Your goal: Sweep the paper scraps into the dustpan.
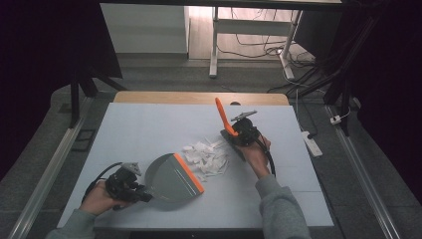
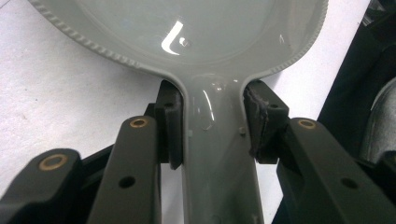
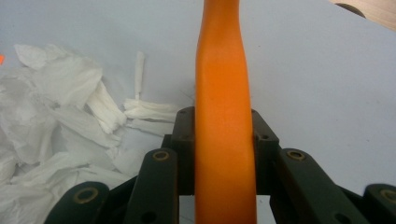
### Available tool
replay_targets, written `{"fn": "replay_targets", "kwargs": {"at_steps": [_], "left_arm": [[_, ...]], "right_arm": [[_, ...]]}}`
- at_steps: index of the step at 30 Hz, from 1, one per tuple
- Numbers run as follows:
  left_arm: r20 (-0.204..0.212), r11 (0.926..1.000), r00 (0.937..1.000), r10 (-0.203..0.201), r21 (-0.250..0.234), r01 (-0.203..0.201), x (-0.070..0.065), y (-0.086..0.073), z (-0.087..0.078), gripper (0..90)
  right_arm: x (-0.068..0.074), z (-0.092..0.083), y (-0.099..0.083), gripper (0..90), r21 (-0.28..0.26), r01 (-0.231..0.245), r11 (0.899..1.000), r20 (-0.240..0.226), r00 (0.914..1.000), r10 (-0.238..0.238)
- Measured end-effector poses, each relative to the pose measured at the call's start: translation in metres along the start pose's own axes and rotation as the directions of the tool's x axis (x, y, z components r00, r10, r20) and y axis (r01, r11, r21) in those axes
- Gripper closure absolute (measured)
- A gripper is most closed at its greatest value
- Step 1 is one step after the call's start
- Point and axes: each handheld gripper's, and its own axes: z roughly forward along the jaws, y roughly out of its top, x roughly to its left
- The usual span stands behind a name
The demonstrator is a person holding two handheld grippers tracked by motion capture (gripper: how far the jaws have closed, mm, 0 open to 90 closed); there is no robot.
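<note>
Between the two grippers lay the paper scraps (image 1: 208, 157): right gripper (image 1: 238, 134) clamped on the orange brush handle (image 1: 222, 115) behind them, left gripper (image 1: 135, 191) clamped on the grey dustpan (image 1: 171, 177), its orange lip facing the pile

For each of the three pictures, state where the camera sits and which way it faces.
High view: above the person's side, facing forward and down on the table; forearms, hands, left gripper, right gripper.
Left gripper view: rides the gripper, looking along jaws clamping the grey dustpan handle.
Right gripper view: looks along jaws gripping the orange brush handle, paper scraps beside.
Shared: dustpan, handle, scraps.
</note>
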Motion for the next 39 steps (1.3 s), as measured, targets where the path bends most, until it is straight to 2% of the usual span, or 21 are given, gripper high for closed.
{"fn": "replay_targets", "kwargs": {"at_steps": [12, 23, 33, 39], "left_arm": [[-0.003, 1.0000, 1.0000, -0.003, -0.003, 0.003, -0.001, 0.000, 0.000, 61.4], [-0.007, 1.0000, 1.0000, -0.004, -0.004, 0.004, -0.002, 0.001, 0.001, 61.4], [-0.005, 1.0000, 1.0000, -0.006, -0.004, 0.006, -0.002, 0.001, 0.001, 61.4], [-0.005, 1.0000, 1.0000, -0.008, -0.005, 0.008, -0.002, 0.001, 0.001, 61.4]], "right_arm": [[0.013, 0.008, 0.007, 70.2, 0.014, 0.042, 0.999, -0.015, 0.9990, -0.041], [0.021, 0.011, 0.009, 70.2, 0.020, 0.060, 0.998, -0.032, 0.9977, -0.059], [0.038, 0.012, 0.011, 70.2, 0.016, 0.102, 0.995, -0.063, 0.9929, -0.101], [0.050, 0.013, 0.013, 70.1, 0.007, 0.133, 0.991, -0.093, 0.9870, -0.131]]}}
